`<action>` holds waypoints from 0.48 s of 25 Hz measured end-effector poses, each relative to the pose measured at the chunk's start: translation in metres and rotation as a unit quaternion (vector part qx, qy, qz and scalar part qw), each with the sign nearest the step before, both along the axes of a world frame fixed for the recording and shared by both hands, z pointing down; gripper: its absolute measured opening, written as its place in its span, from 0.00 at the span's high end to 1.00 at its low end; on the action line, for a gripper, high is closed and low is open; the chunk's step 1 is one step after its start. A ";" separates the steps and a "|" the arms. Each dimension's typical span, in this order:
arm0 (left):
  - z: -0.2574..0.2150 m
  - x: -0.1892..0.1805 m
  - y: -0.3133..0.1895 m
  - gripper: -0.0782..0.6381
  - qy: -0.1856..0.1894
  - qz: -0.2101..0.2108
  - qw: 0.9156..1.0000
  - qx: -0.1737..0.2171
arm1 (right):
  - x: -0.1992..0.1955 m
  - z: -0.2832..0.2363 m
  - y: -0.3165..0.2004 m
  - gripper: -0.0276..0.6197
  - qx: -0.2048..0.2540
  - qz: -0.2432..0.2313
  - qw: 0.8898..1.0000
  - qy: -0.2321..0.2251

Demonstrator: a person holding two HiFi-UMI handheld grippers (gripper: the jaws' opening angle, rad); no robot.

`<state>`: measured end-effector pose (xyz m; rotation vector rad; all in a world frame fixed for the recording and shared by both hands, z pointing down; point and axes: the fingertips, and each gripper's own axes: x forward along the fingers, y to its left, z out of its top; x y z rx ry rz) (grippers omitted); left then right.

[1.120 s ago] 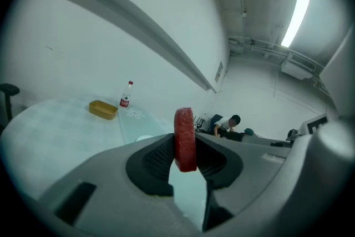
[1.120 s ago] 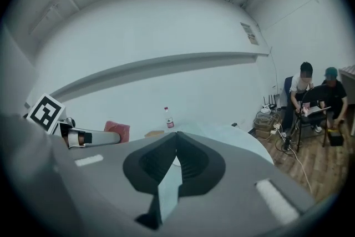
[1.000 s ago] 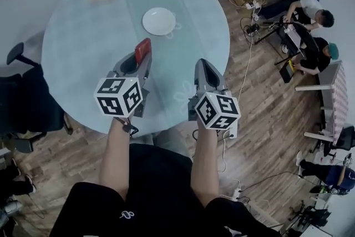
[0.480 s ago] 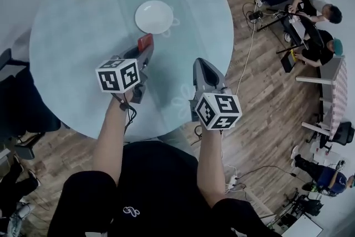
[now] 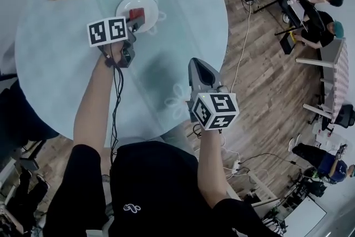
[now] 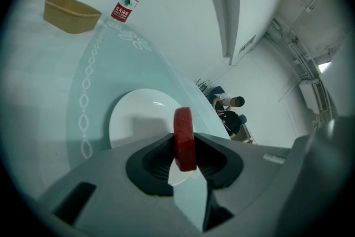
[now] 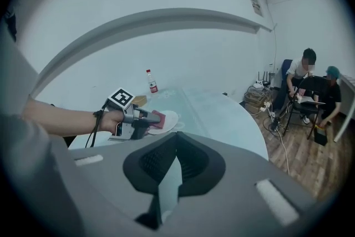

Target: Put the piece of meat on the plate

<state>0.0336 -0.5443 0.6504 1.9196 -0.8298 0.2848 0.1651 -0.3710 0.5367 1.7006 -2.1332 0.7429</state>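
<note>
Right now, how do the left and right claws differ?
The left claw grips the red piece of meat; the right claw is shut and empty. The left claw reaches over the white plate; the right claw hangs back near the table's near edge. Both carry a marker cube.

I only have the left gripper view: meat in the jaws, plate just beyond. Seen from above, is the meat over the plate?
Observer: Yes. In the head view the meat lies inside the rim of the plate, on its near side.
Operator: Where is the right gripper?
Observer: The right gripper is over the near right part of the table, well apart from the plate.
Operator: Holding anything?
Observer: No. Its jaws are together with nothing between them.
</note>
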 end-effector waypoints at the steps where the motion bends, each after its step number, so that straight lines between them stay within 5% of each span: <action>1: 0.004 0.000 -0.002 0.76 0.004 -0.005 1.000 -0.007 | 0.002 0.004 0.002 0.95 -0.003 0.002 1.000 0.000; 4: 0.009 0.002 -0.011 0.75 0.001 -0.009 1.000 -0.027 | 0.006 0.012 0.001 0.95 -0.009 0.003 1.000 0.000; 6: 0.012 0.004 -0.014 0.74 -0.033 0.006 0.999 -0.030 | 0.008 0.013 0.000 0.95 -0.012 -0.001 1.000 0.001; 9: 0.011 -0.003 -0.014 0.68 -0.109 0.034 0.993 0.007 | 0.001 0.009 0.000 0.95 -0.008 -0.013 1.000 0.003; 12: 0.008 -0.008 -0.013 0.64 -0.145 0.047 0.988 0.036 | -0.005 0.003 -0.001 0.95 -0.004 -0.021 1.000 0.006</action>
